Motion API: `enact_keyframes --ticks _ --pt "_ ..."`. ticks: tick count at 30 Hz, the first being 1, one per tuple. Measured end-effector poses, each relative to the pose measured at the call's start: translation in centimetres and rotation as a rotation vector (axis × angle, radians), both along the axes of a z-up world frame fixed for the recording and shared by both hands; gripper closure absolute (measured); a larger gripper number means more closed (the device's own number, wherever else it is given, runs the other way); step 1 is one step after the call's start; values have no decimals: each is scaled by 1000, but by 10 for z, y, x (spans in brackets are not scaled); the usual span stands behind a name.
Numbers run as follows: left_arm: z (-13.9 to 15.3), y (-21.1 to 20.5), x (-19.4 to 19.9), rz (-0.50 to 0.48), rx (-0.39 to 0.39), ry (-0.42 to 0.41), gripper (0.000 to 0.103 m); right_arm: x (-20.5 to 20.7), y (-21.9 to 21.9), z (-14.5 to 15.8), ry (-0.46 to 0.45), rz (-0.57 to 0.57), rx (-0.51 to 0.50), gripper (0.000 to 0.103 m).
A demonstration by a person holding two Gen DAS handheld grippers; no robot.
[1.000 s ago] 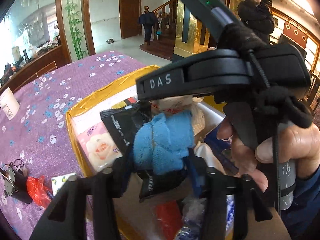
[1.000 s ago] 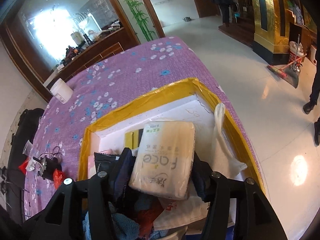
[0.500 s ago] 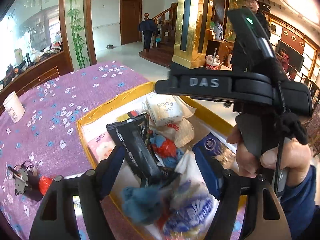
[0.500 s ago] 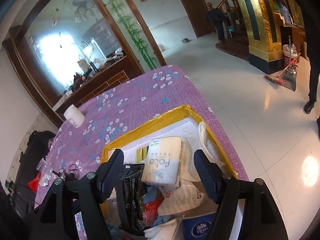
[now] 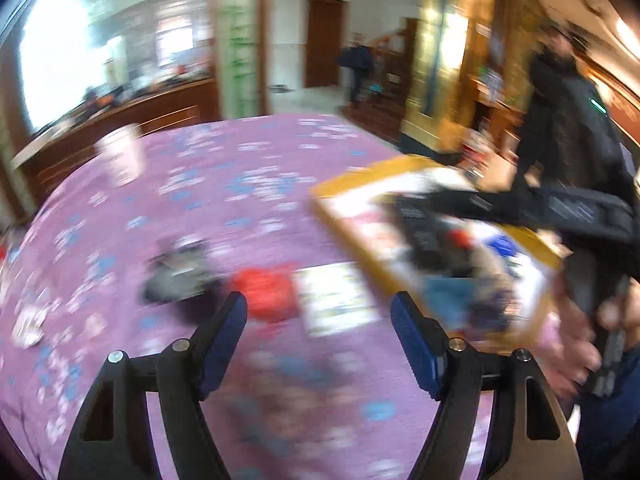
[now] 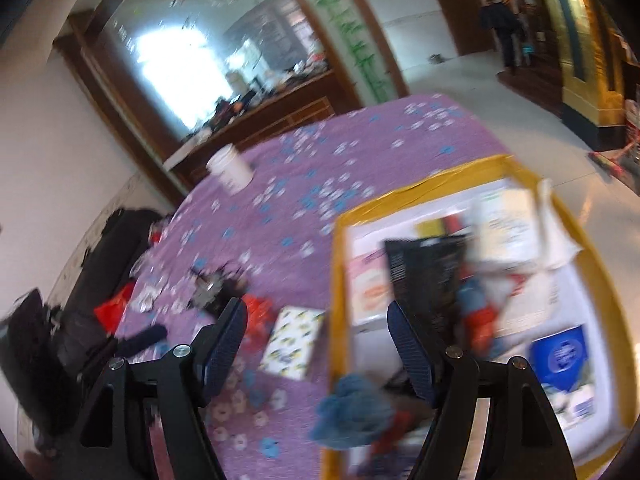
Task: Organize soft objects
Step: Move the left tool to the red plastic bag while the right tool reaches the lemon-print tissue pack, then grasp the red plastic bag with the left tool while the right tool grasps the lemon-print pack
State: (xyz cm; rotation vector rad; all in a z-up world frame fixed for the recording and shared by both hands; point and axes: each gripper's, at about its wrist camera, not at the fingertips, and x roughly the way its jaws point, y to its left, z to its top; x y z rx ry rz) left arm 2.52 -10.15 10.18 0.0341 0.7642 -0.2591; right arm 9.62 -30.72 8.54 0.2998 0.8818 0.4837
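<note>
Both views are blurred by motion. My left gripper (image 5: 318, 304) stands open above the purple tablecloth with nothing between its fingers. Just beyond its tips lie a red bag (image 5: 264, 296) and a white patterned packet (image 5: 336, 300). My right gripper (image 6: 316, 332) is open and holds nothing, hanging above that patterned packet (image 6: 292, 342) at the left rim of the yellow-edged box (image 6: 336, 280). In the box lie a blue cloth (image 6: 352, 412) at the near-left corner, a black packet (image 6: 424, 272), a cream tissue pack (image 6: 508, 220) and a blue packet (image 6: 560, 352).
A dark gadget with wires (image 5: 176, 276) lies left of the red bag. A white cup (image 6: 230, 168) stands at the table's far side. A person's hand (image 5: 576, 328) is at the right by the box (image 5: 352, 216). Someone in dark clothes (image 5: 568, 92) stands beyond.
The left gripper let go of the blue cloth and the right one of the tissue pack; both now lie in the box. Both grippers opened, then swung left, away from the box.
</note>
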Motion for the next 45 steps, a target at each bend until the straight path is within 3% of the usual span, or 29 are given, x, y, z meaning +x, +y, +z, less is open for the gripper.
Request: enact_keyframes --ticks 5,7,9,16,20,23,26,29,31,35,38,40,42,45 --pt "-25 84 21 265 -49 20 30 14 67 -22 82 41 -130 28" --pt "-31 105 30 328 -77 75 30 28 89 -32 104 38 -190 47" --pt "-31 114 31 351 -103 85 30 40 98 -39 121 3 -212 51" --pt "-30 118 27 336 -114 81 30 79 118 -66 216 -41 -262 52" --pt "-27 113 26 330 -111 71 30 59 123 -73 245 9 -238 51" --pt "-26 116 24 334 -130 68 30 18 135 -75 290 144 -160 51" --pt "-25 117 23 332 -134 66 30 -18 134 -58 222 198 -109 51" --pt "-24 113 23 326 -119 59 30 -36 117 -32 83 154 -165 49" --pt "-25 112 23 320 -119 63 30 -41 109 -29 60 156 -196 39" --pt "-27 111 25 311 -119 73 30 -47 102 -41 67 236 -273 39" --pt "-26 110 25 306 -115 70 30 -50 104 -52 66 324 -350 30" --pt "-27 108 25 299 -109 73 30 -59 109 -56 31 375 -436 21" --pt "-28 107 26 295 -108 75 30 -65 115 -62 -19 415 -528 18" --pt "-28 107 26 295 -108 79 30 -67 119 -73 -31 442 -589 18"
